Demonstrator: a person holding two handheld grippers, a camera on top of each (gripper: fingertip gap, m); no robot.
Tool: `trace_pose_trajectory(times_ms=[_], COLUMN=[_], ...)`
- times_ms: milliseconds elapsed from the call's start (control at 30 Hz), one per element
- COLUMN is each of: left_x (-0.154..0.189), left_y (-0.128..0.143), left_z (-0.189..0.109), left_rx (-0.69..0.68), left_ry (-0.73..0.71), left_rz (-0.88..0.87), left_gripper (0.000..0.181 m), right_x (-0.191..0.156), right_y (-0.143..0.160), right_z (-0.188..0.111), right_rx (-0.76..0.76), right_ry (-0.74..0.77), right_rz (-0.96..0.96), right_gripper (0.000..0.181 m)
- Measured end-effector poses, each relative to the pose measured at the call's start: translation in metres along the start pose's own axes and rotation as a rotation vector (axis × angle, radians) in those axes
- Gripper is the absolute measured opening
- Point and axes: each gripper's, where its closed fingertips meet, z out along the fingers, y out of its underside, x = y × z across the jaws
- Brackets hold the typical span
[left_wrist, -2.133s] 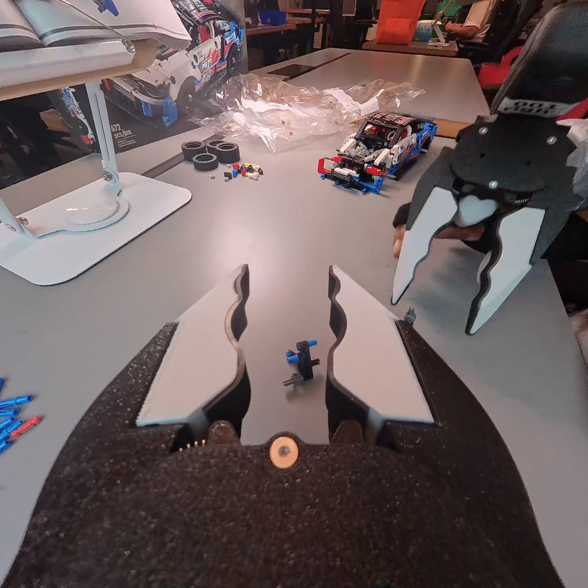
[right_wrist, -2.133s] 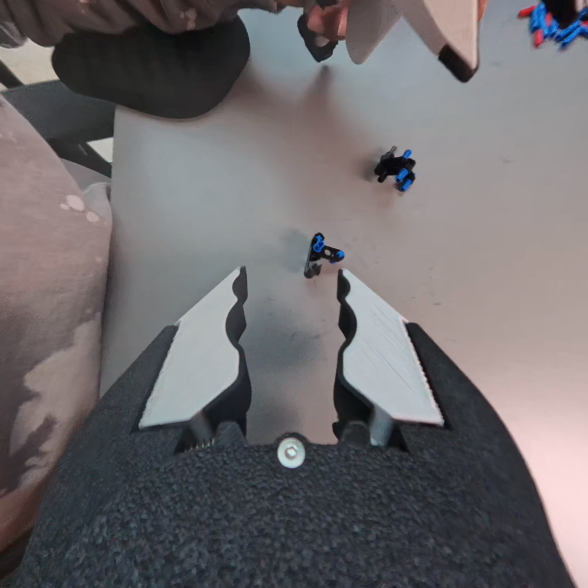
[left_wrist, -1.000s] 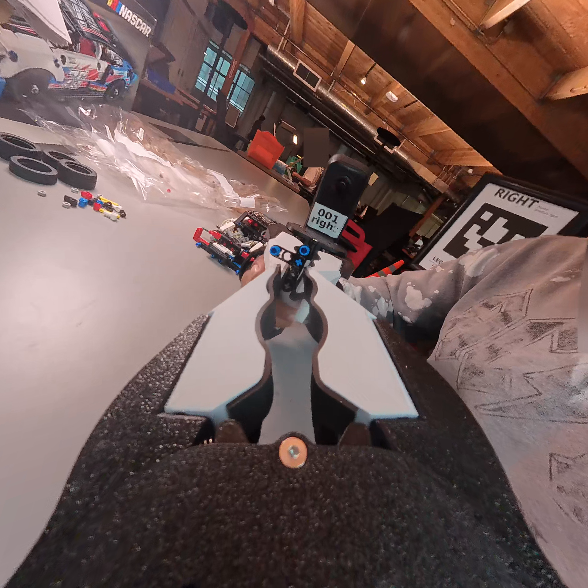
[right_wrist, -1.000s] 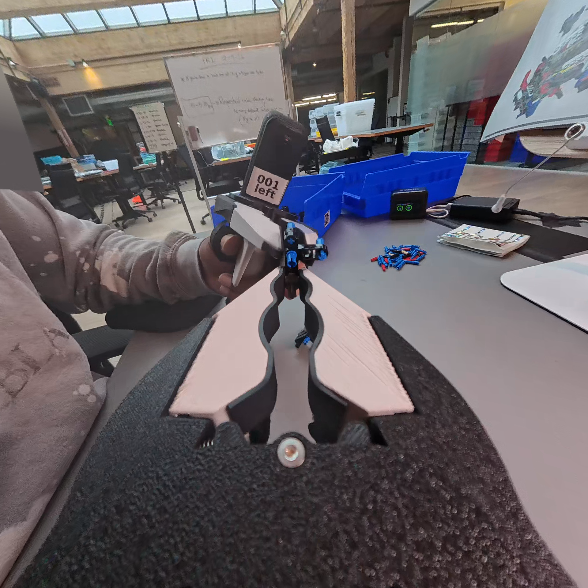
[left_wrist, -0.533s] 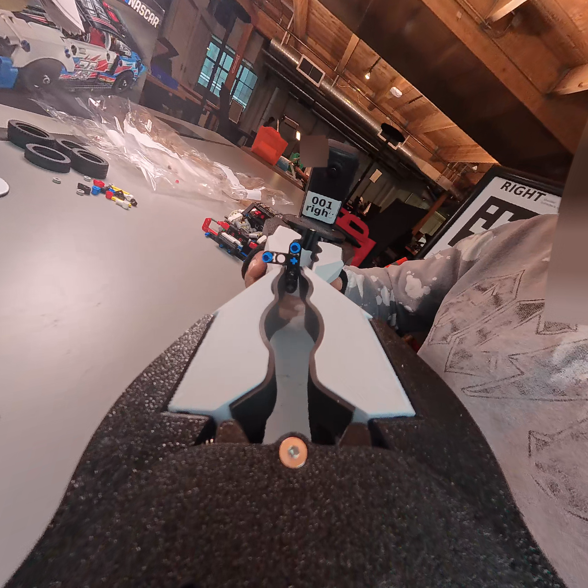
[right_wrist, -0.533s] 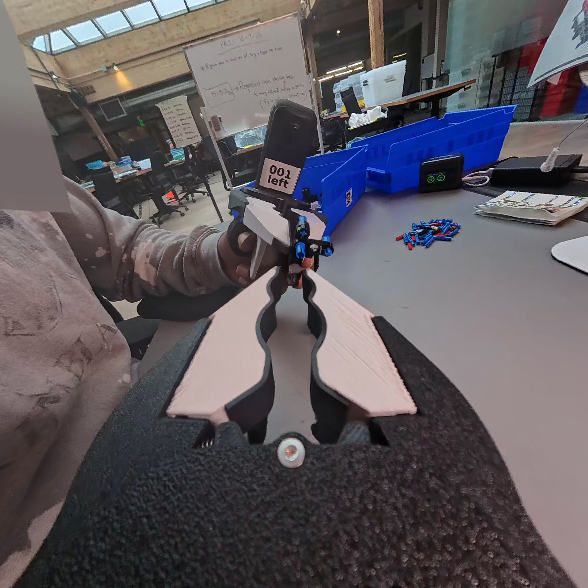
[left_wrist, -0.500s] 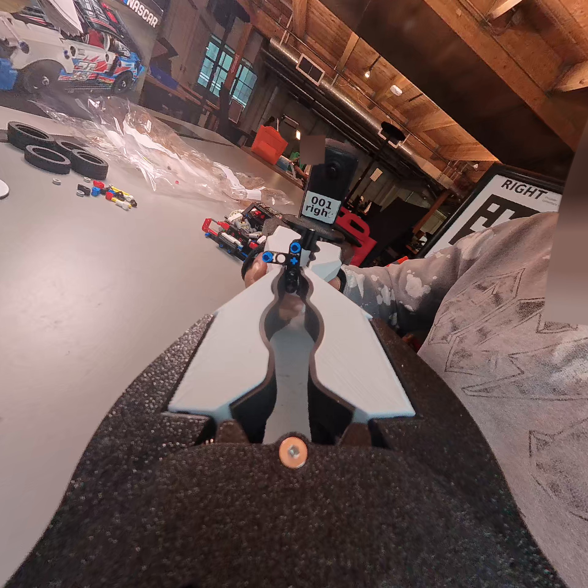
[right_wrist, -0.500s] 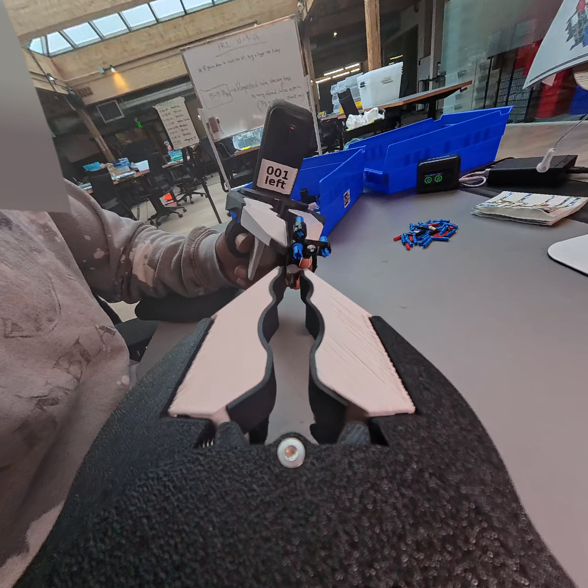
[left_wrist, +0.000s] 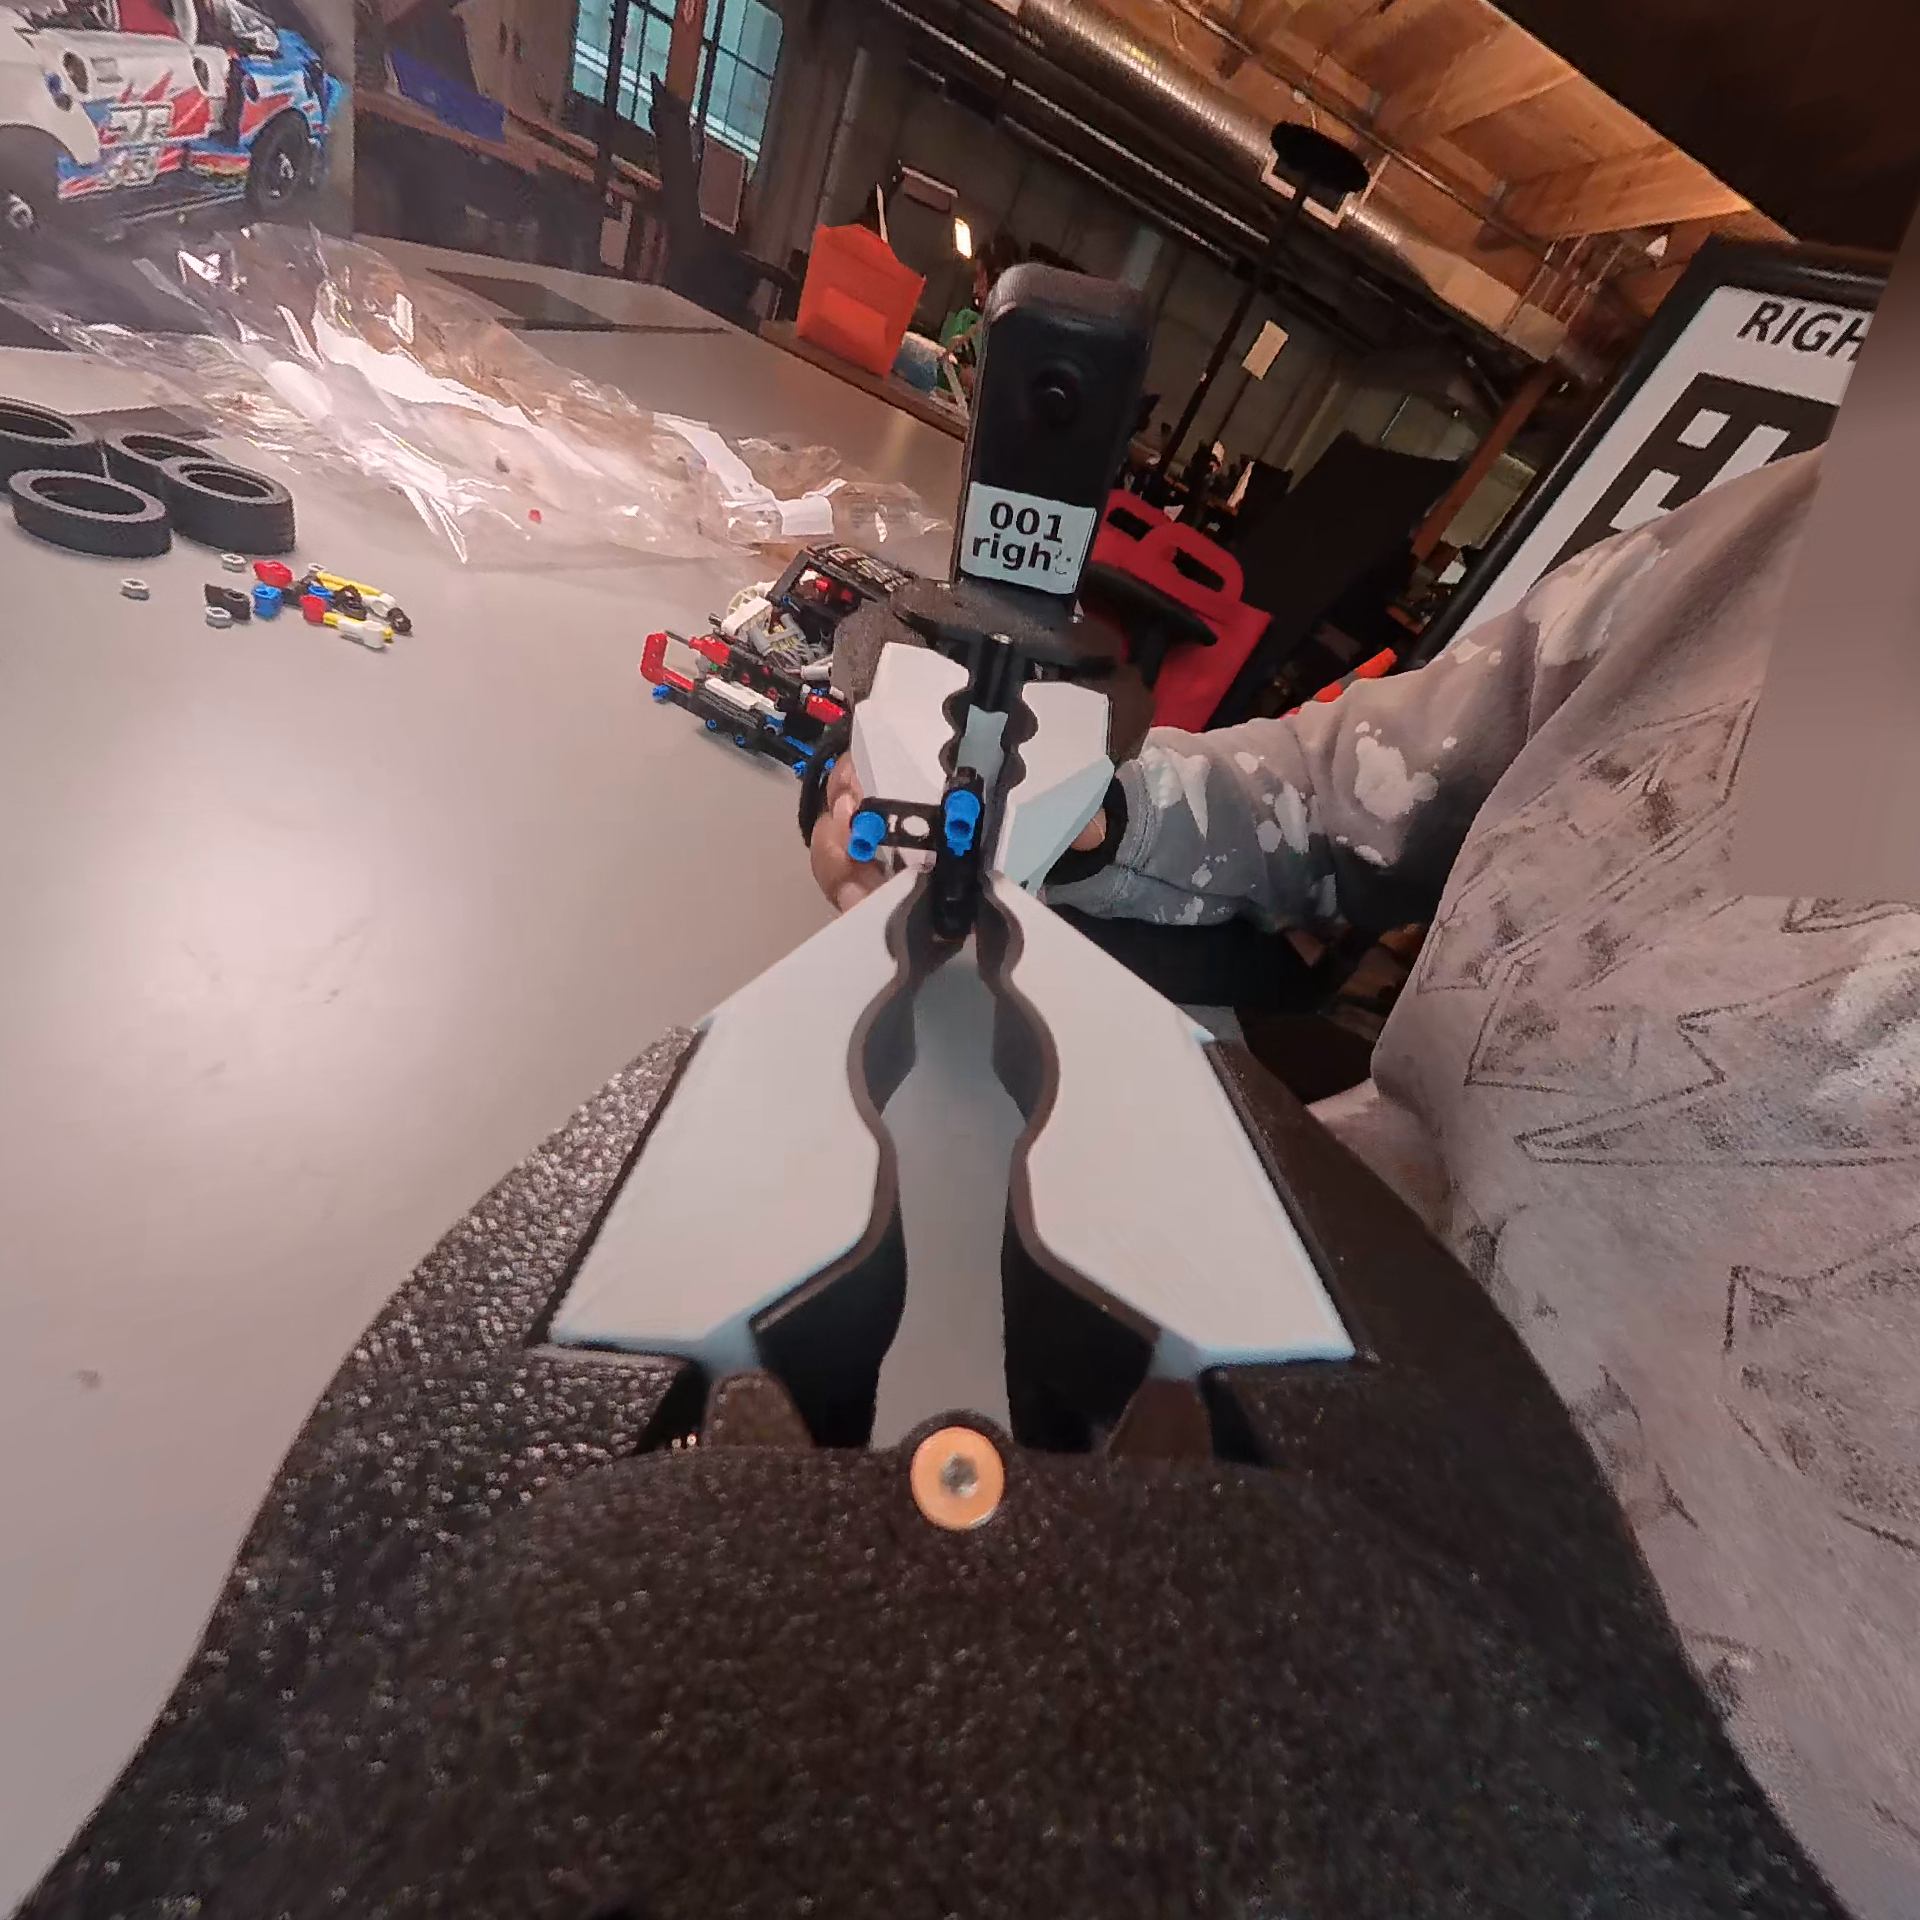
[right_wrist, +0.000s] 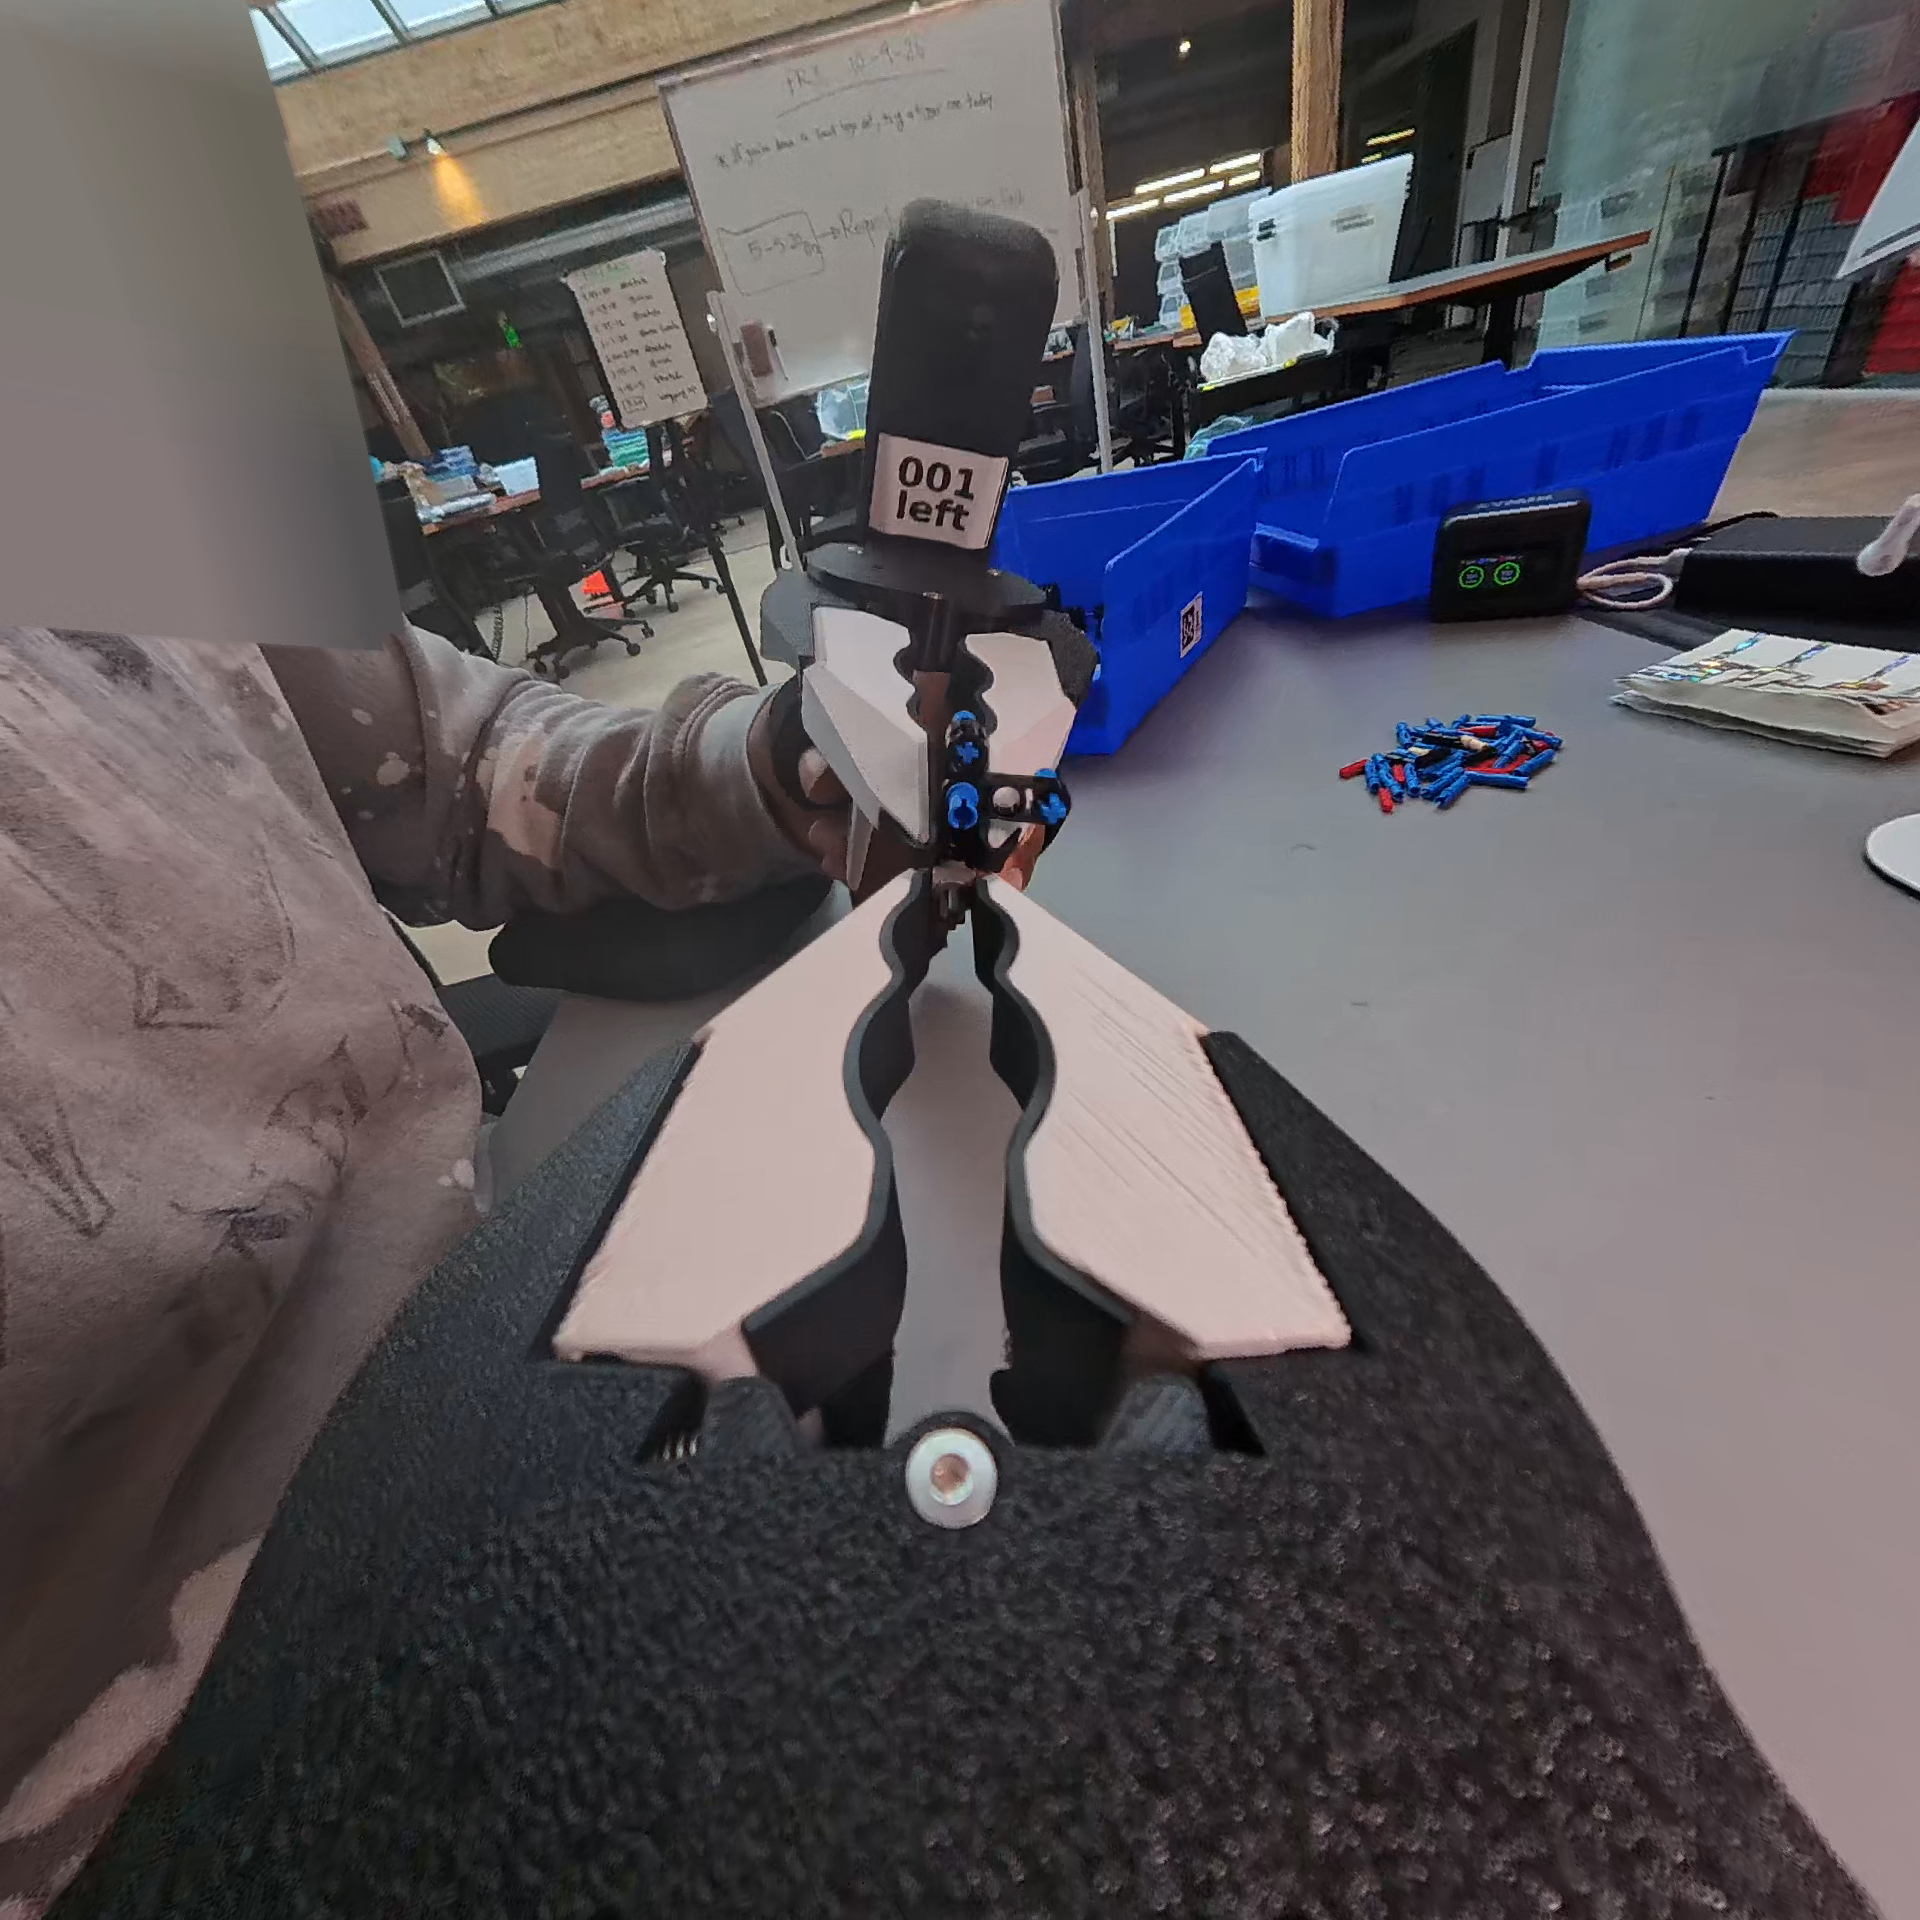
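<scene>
Left gripper (left_wrist: 951, 894) and right gripper (right_wrist: 945, 894) each pinch a small black piece with blue pegs (left_wrist: 914, 831) (tips meeting) above grey table (left_wrist: 312, 935); tyres (left_wrist: 145, 488), toy car (left_wrist: 758, 665), blue bins (right_wrist: 1455, 488) around in a workshop.

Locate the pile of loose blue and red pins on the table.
In the right wrist view, the pile of blue and red pins lies on the grey table at right, in front of the blue bins and left of the folded booklet.

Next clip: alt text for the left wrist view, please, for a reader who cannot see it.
The left gripper is shut on a small black piece with blue pins, held above a grey table. The right gripper faces it, tips close by. Behind lie a part-built toy car, loose tyres and clear plastic bags.
</scene>
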Motion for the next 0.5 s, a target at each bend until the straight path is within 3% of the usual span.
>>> trace_pose_trajectory(times_ms=[100, 200, 267, 367, 500], left_x=[-0.001, -0.026, -0.023, -0.024, -0.029], left_y=[0.006, -0.009, -0.003, 0.001, 0.016], left_z=[-0.001, -0.041, -0.040, -0.015, -0.010], left_rx=[-0.051, 0.008, -0.057, -0.074, -0.108], left_ry=[-0.005, -0.113, -0.118, -0.092, -0.102], left_rz=[0.024, 0.021, 0.082, 0.043, 0.025], left_gripper=[0.006, 0.003, 0.006, 0.006, 0.006], right_x=[0.000, 0.027, 0.023, 0.015, 0.027], right_y=[0.004, -0.029, -0.007, 0.055, 0.107], right_z=[-0.002, -0.047, -0.034, -0.003, -0.008], right_rx=[-0.043, 0.095, -0.078, -0.407, -0.689], right_ry=[-0.023, 0.067, 0.095, 0.077, 0.147], right_rz=[-0.010, 0.030, -0.090, -0.219, -0.320], right_gripper=[0.007, 0.006, 0.007, 0.007, 0.008])
